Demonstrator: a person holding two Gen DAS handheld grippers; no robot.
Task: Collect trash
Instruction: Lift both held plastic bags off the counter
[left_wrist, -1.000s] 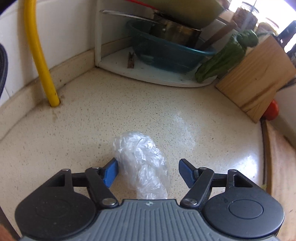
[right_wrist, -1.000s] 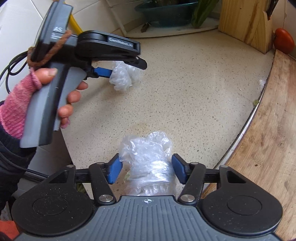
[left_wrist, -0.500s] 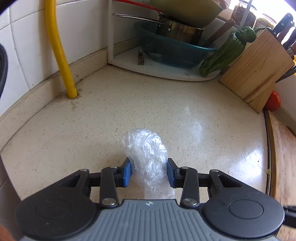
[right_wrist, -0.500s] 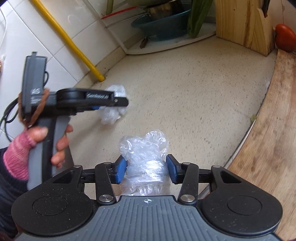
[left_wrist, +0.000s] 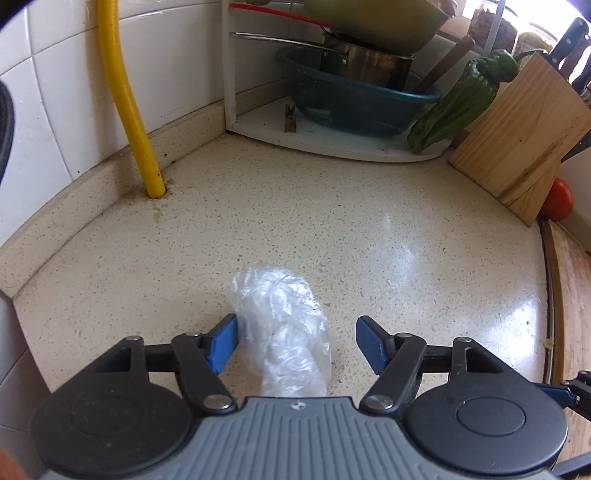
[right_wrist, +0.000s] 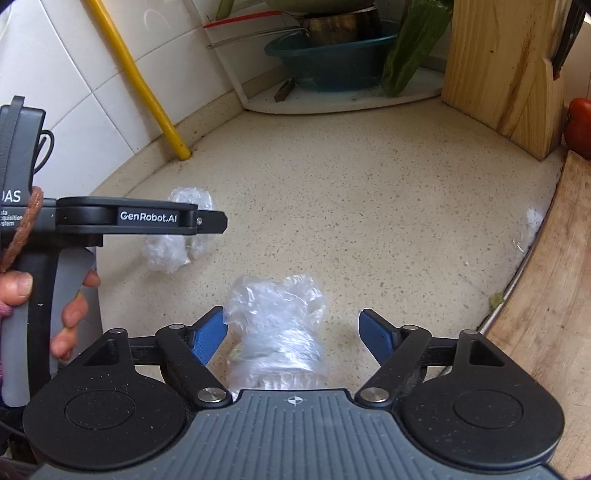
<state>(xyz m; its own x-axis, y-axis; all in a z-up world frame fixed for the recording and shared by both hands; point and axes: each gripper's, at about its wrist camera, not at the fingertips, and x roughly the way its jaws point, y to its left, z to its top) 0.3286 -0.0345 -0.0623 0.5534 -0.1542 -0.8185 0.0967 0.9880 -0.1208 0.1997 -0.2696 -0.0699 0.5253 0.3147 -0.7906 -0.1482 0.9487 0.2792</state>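
**Both grippers released over 2 plastic wads on the counter**

Left gripper: the jaws have just been opening. A crumpled clear plastic wad sits between them, against or just beside the left blue pad, with a plain gap to the right pad. Nothing presses it from both sides, so it is released, not grasped. The wad appears to rest on the speckled countertop.

Right gripper: the jaws have likewise just been opening. A second plastic wad lies between them, close to the left pad and clear of the right one. Released as well.

Position of items: in the right wrist view the left gripper's wad lies near the counter's left edge, partly hidden behind the left tool, which a hand holds by its grip. The 2 wads are near one another, not touching.

Reason for arrangement, as a judgement: each tool tilts down onto its own wad with the jaws straddling it, a stance suited to re-gripping soft, springy plastic that puffs out when let go.

Surroundings: yellow pipe at the tiled wall, teal basin on a corner shelf, wooden knife block, tomato, wooden board. No bin is in view.
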